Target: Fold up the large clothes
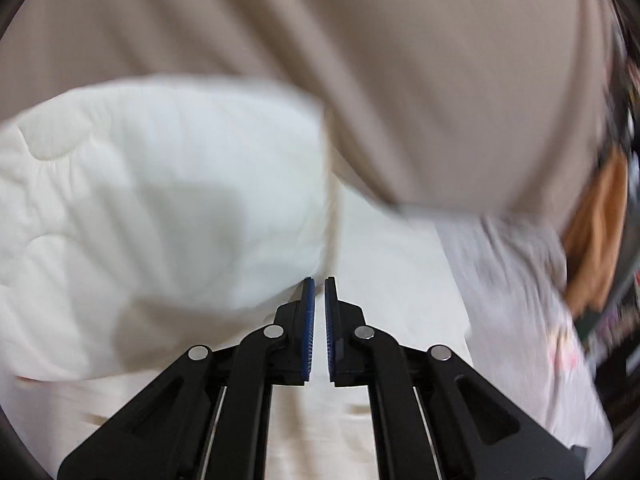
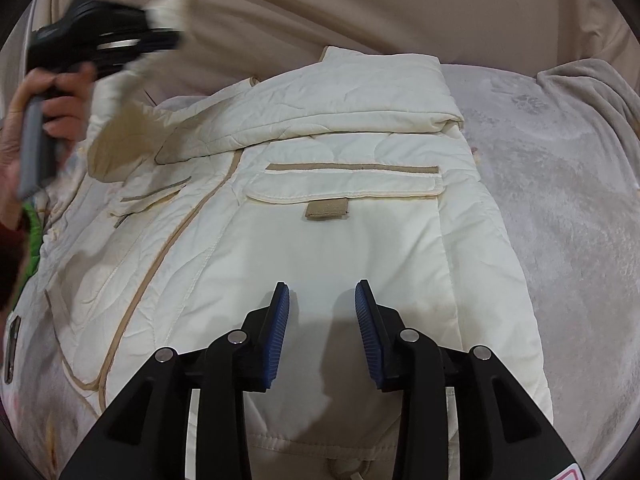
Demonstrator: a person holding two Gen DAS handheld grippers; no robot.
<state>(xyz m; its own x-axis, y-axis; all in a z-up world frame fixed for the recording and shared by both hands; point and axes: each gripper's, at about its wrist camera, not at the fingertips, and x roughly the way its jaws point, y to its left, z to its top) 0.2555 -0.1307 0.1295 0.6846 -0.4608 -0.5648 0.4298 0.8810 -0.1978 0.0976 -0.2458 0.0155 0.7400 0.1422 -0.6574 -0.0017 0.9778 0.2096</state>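
Right wrist | one cream jacket (image 2: 320, 240) | two pockets (flapped) | right tongs (image 2: 322, 336) open

1. Your jacket (image 2: 320, 240) lies spread on the bed cover (image 2: 560, 220), with bare cover to its right.
2. One sleeve (image 2: 320, 108) lies folded across the jacket's far end, behind the flap pocket (image 2: 348, 188).
3. Your right gripper (image 2: 322, 320) sits over the jacket's near part, in front of that pocket.
4. Your left gripper (image 2: 100, 36) is up at the far left, with your hand (image 2: 52, 92) below it.
5. A blanket (image 2: 592, 92) lies bunched at the far right.
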